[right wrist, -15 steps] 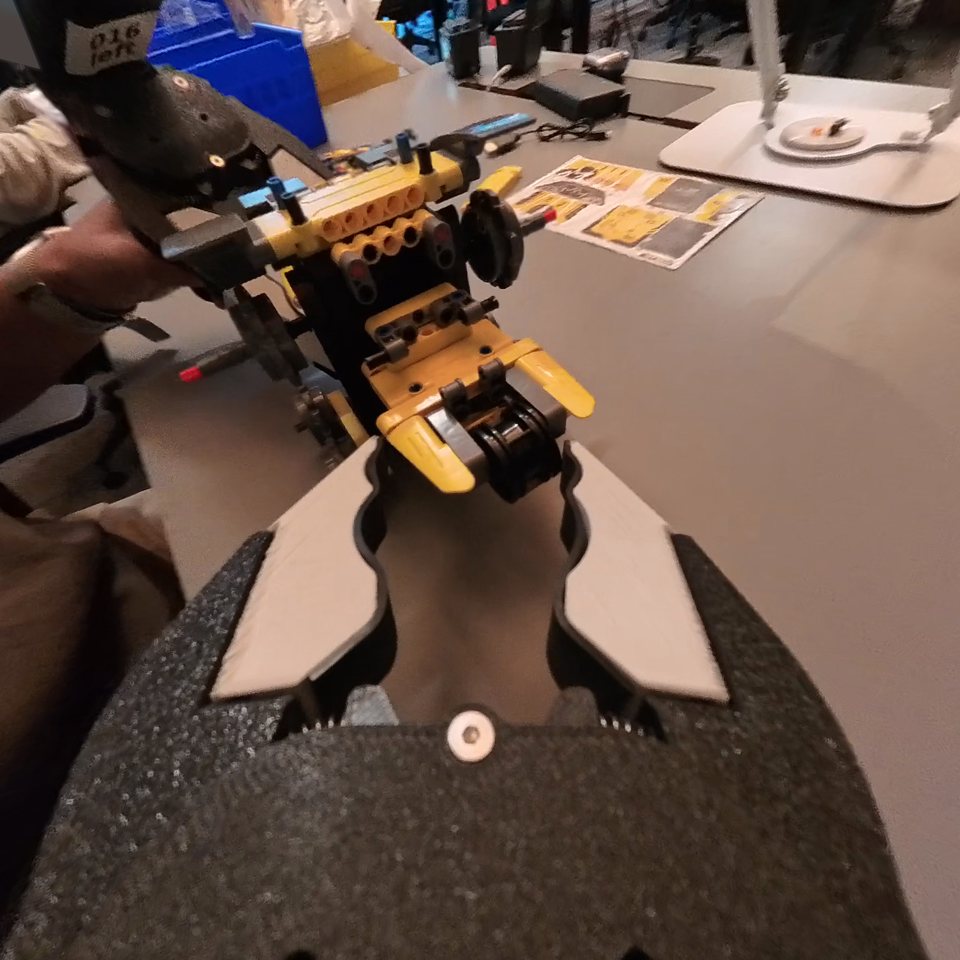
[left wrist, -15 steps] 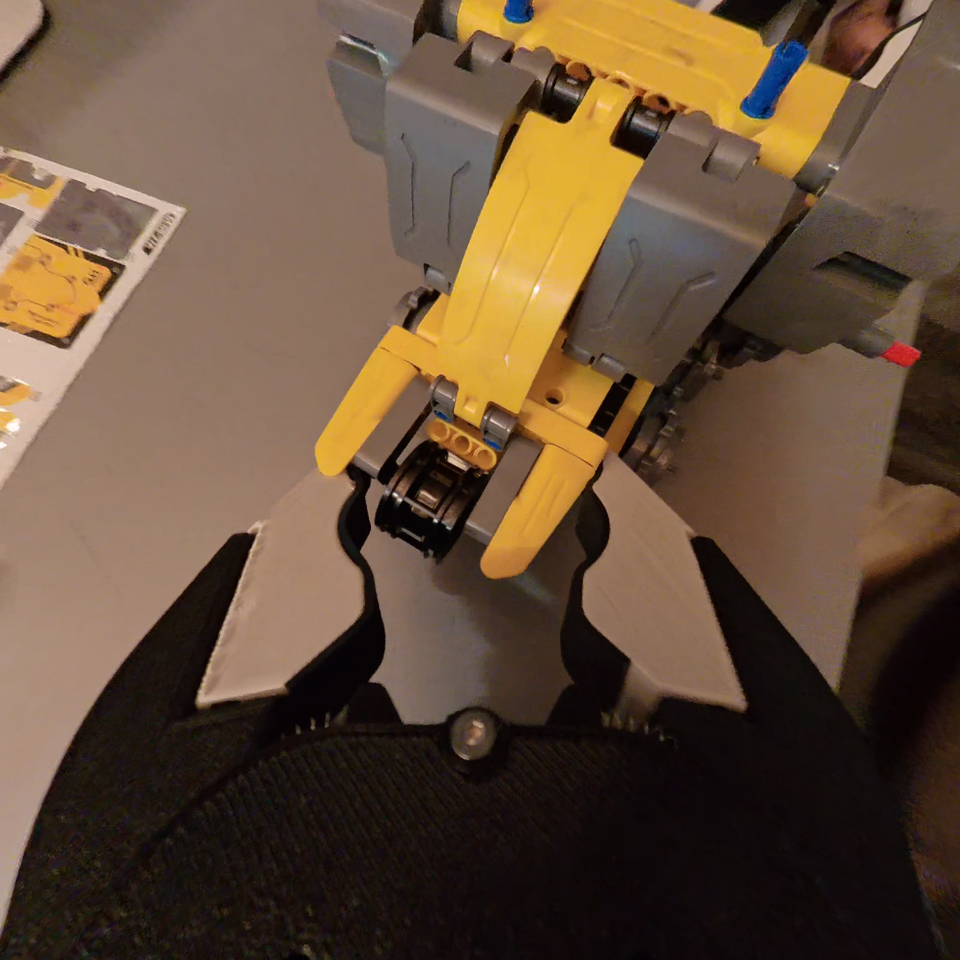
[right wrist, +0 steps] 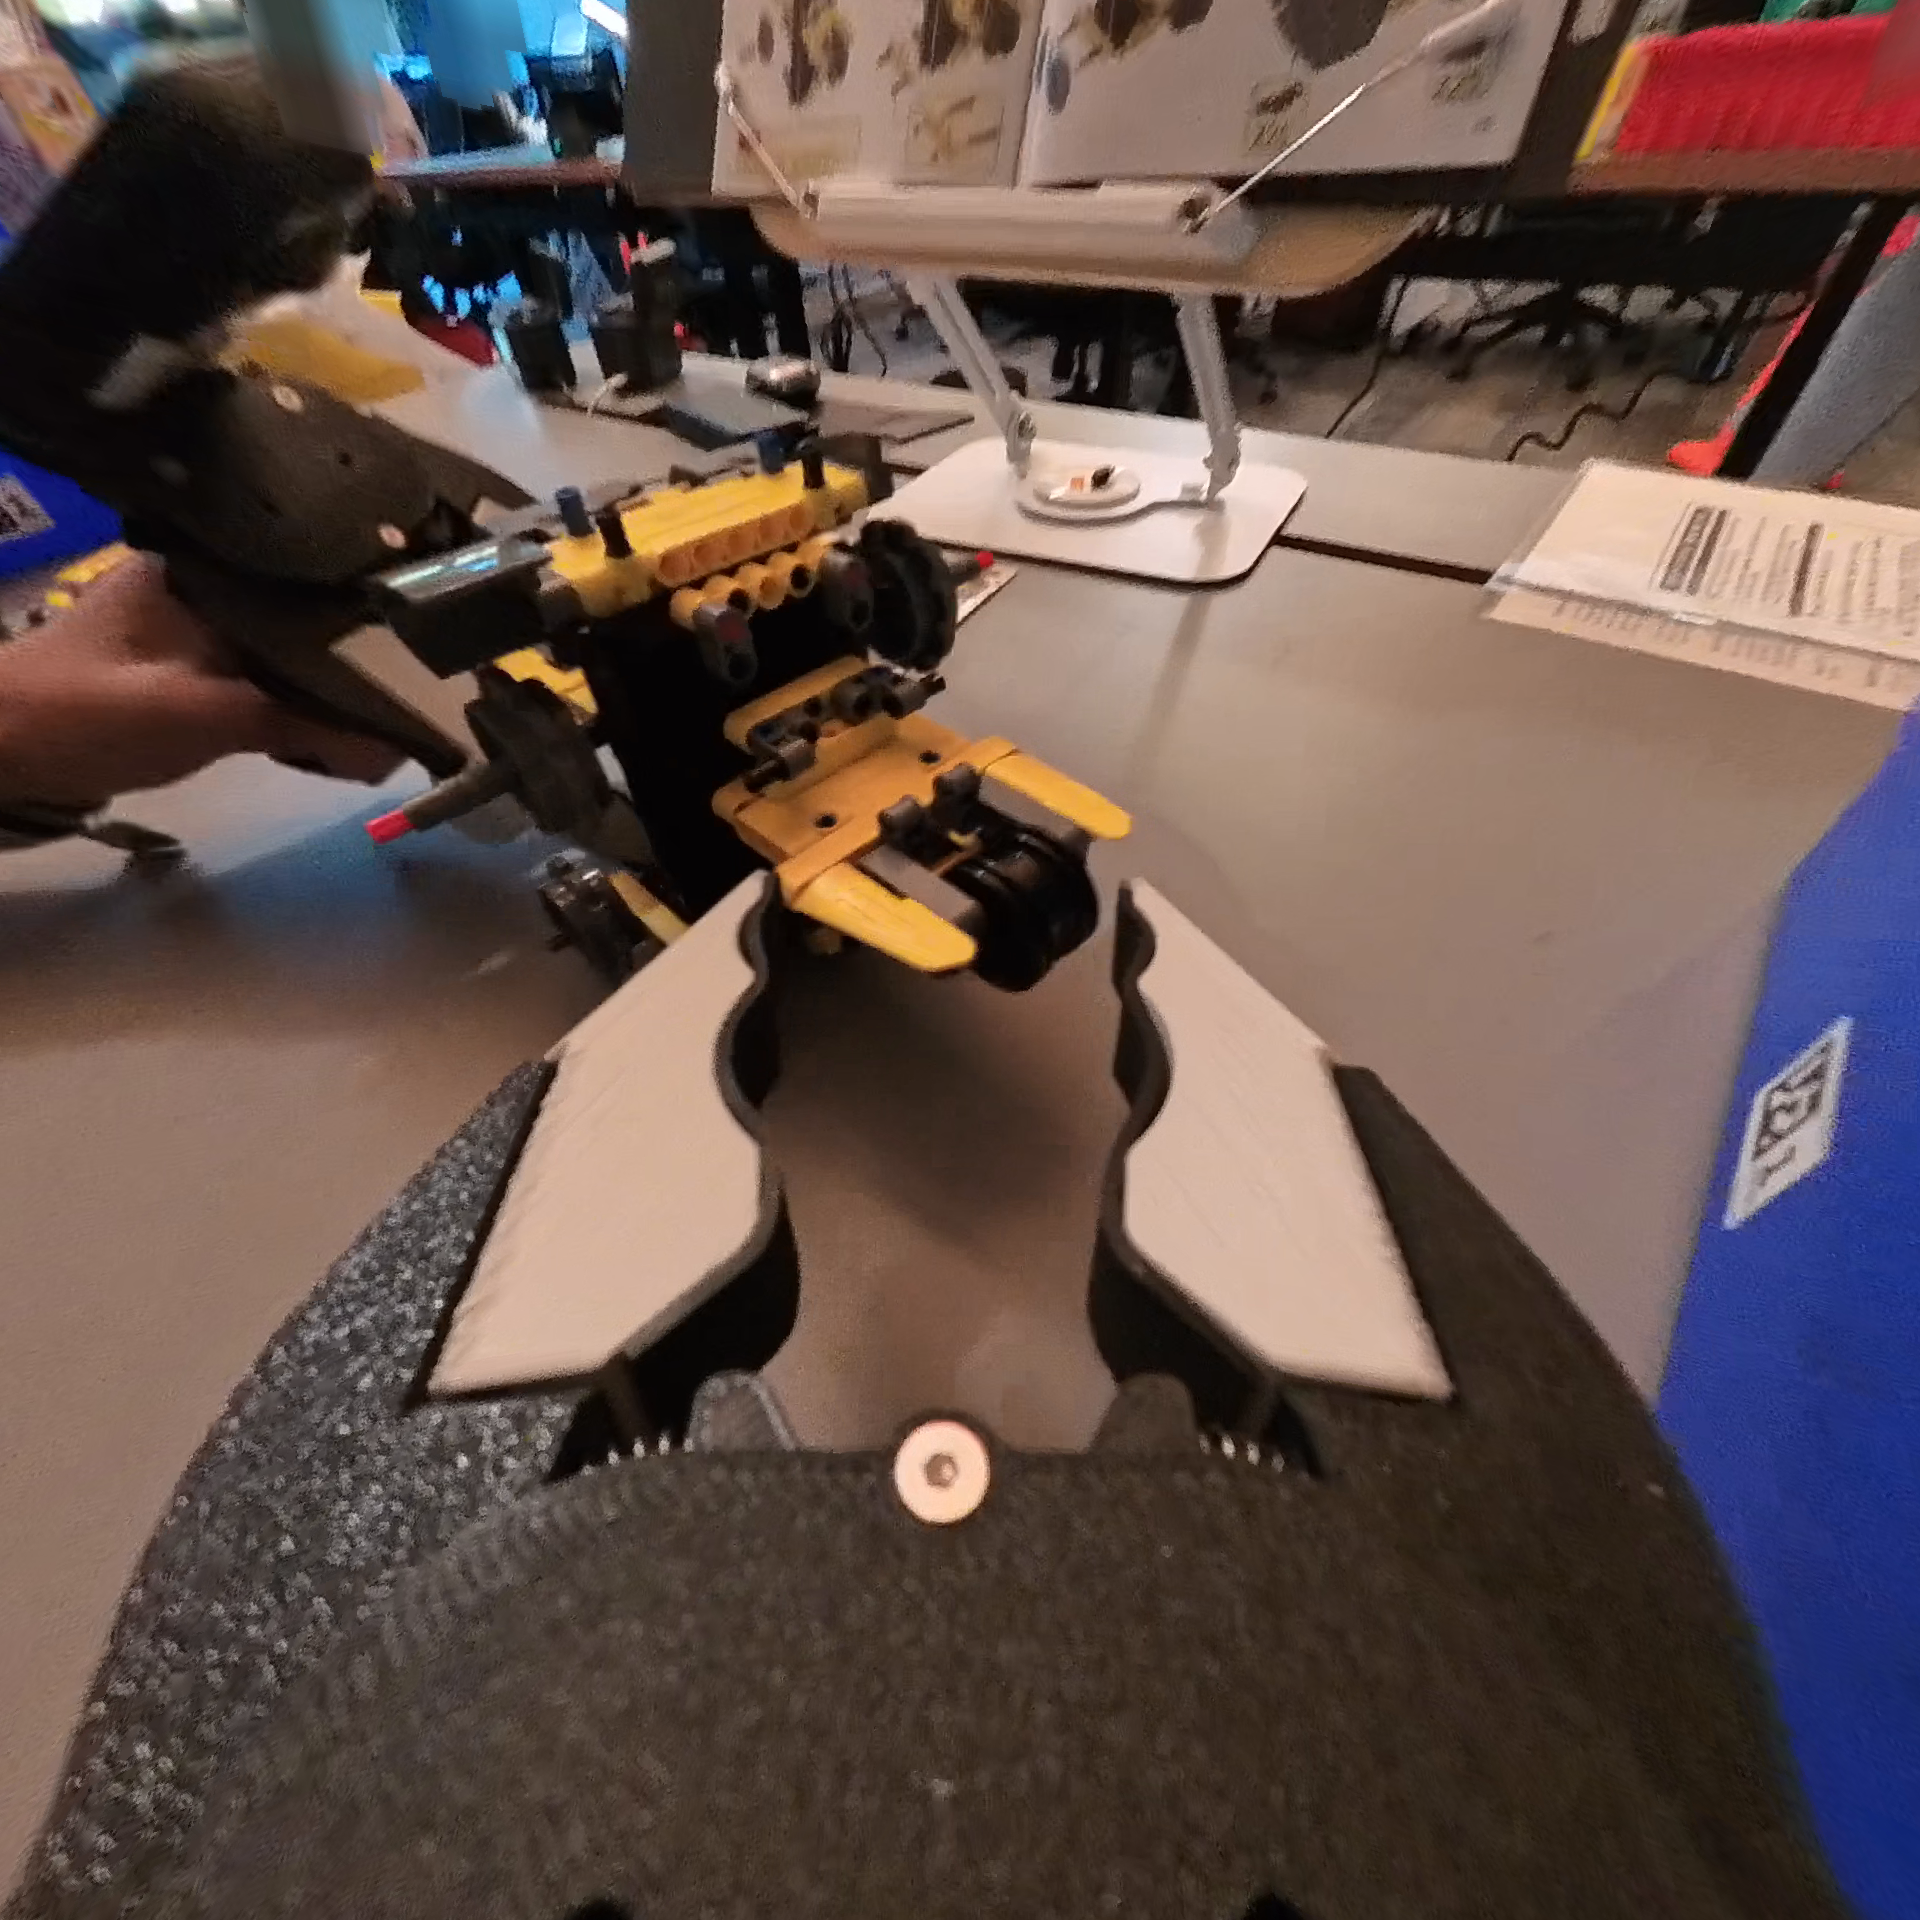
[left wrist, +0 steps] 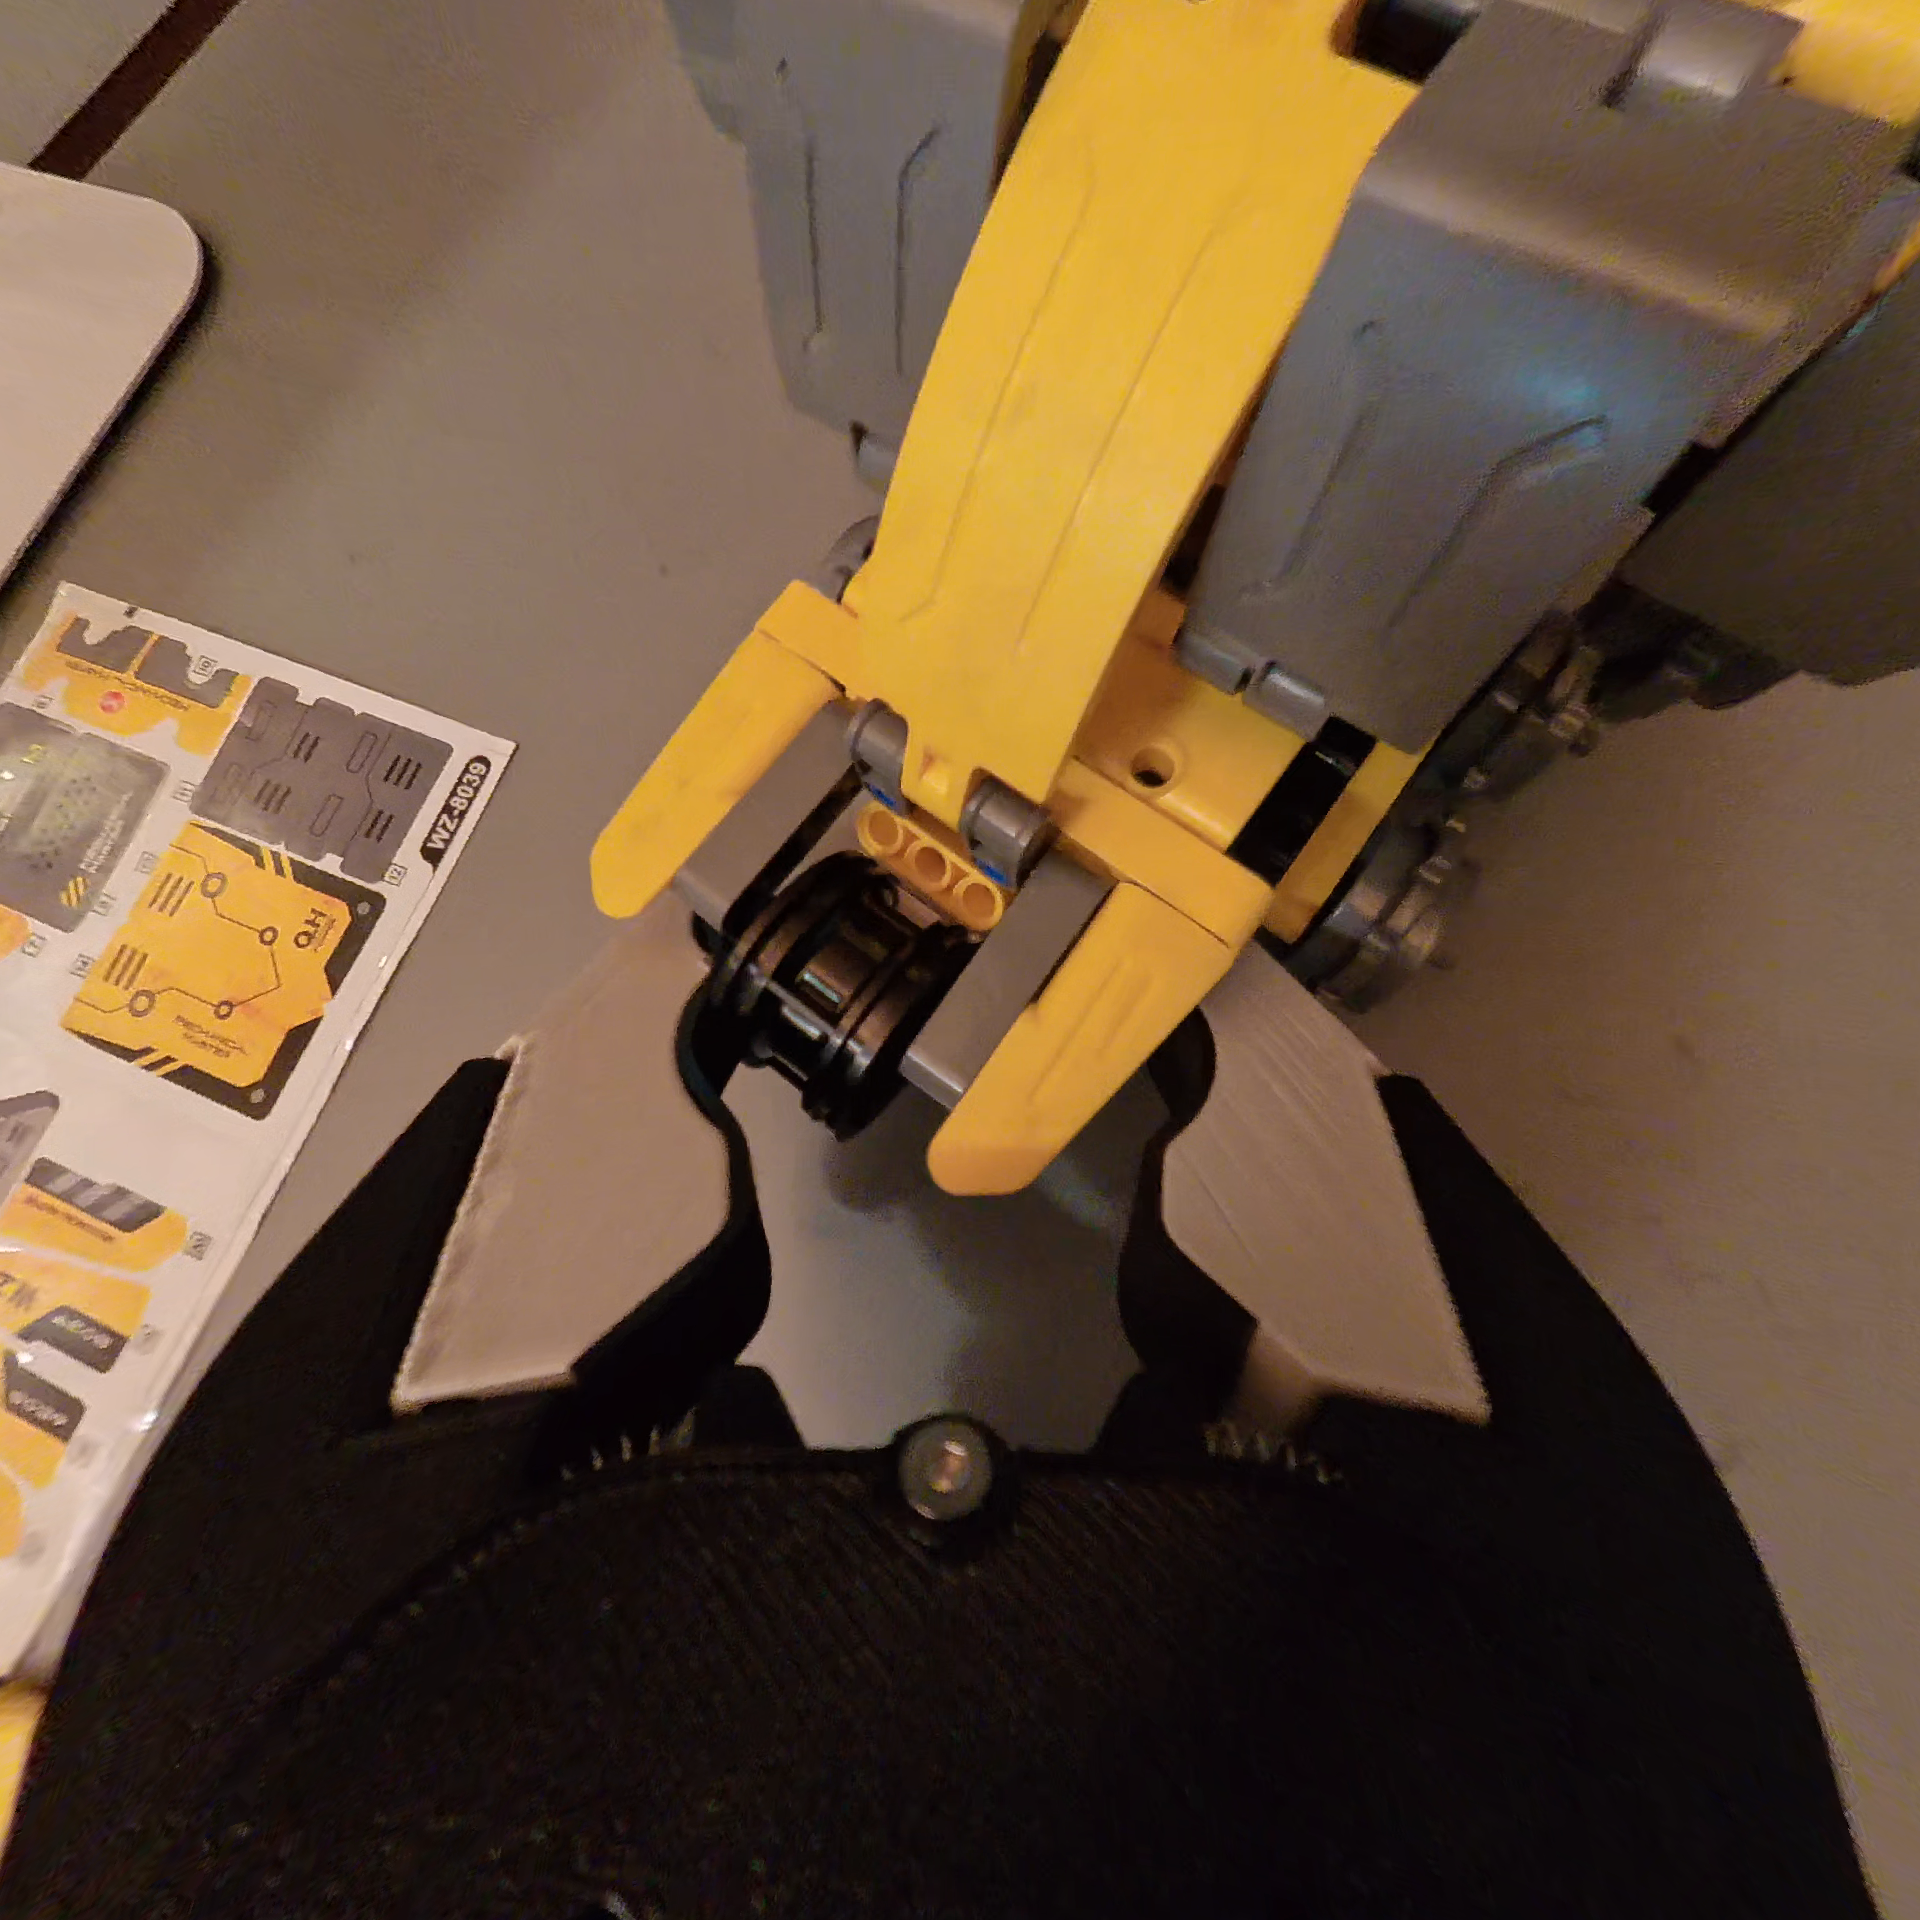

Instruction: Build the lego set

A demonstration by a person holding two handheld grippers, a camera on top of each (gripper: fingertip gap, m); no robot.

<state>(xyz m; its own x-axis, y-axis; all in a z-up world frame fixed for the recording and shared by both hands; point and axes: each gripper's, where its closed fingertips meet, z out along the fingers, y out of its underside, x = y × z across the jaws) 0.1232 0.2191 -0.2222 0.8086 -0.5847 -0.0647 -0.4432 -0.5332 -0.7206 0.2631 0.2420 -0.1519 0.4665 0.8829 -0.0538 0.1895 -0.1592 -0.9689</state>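
Left gripper (left wrist: 956, 966): jaws wide apart. Brick-built model (left wrist: 1091, 416) (yellow and grey, vehicle-like) fills the top of the left wrist view, seen from above, nose toward the cam. Two yellow prongs (left wrist: 1049, 1049) and the black wheel (left wrist: 821, 997) at the nose sit betw. the fingertips. One prong overlaps the right-hand finger (left wrist: 1299, 1195); the wheel rim sits at the edge of the other. Can't tell if either finger actually touches the model. No firm grip visible in this view.

Right wrist view: left gripper is at upper left, blurred, with a person's hand (right wrist: 104, 707) on it. Its tip is up against the model's dark grey side. Clamped or just touching: can't tell.

Right gripper (right wrist: 948, 904): jaws spread wide, nothing in them. Model nose is just ahead of the fingertips, prongs and wheel pointing into the gap. No contact seen.

Model sits on the grey table (right wrist: 1403, 831), left of centre in the right view. Red-tipped axle (right wrist: 384, 828) sticks out its side toward the hand.

Surroundings:
- Sticker sheet (left wrist: 208, 935) flat on the table beside the left gripper, yellow/grey decals.
- White stand (right wrist: 1122, 509) behind the model, holding an open booklet (right wrist: 1039, 83).
- Printed sheet (right wrist: 1714, 582) far right on the table.
- Blue bin (right wrist: 1818, 1247) close on the right, just beside the right gripper body.
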